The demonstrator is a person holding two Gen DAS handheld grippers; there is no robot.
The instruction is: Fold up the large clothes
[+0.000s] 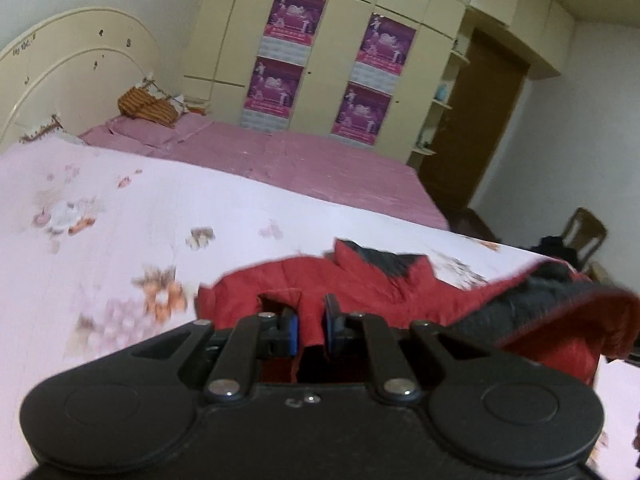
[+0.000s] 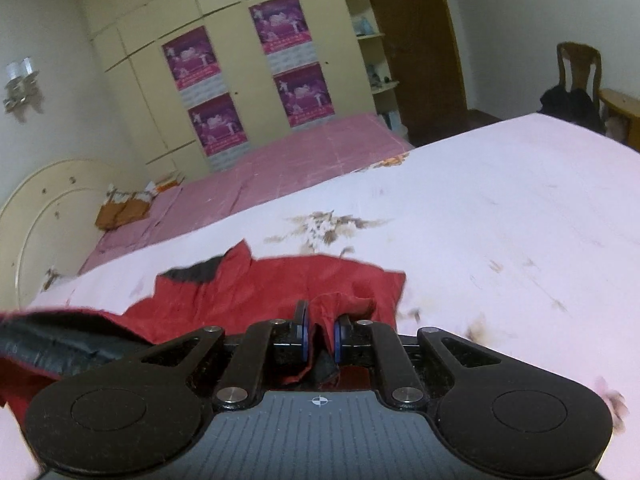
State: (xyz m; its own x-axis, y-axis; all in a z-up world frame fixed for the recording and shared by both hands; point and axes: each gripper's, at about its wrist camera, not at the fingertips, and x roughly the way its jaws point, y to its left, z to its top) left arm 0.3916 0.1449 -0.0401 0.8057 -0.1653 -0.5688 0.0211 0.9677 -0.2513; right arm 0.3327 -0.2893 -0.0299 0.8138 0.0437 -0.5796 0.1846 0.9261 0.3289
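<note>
Both my claws clamp red jacket [image 1: 360,280] cloth: left gripper [image 1: 311,326], right gripper [image 2: 321,334]. It lies, seemingly half-lifted, on the floral sheet [image 2: 500,220].

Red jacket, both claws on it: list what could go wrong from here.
1. Each claw grips only a thin pinch of the jacket: left claw, right claw. The slick fabric could slip out mid-fold.
2. The black lining shows in a rumpled heap between the grips, so the fold may set in creases.
3. Dragging the jacket could bunch the floral sheet.
</note>
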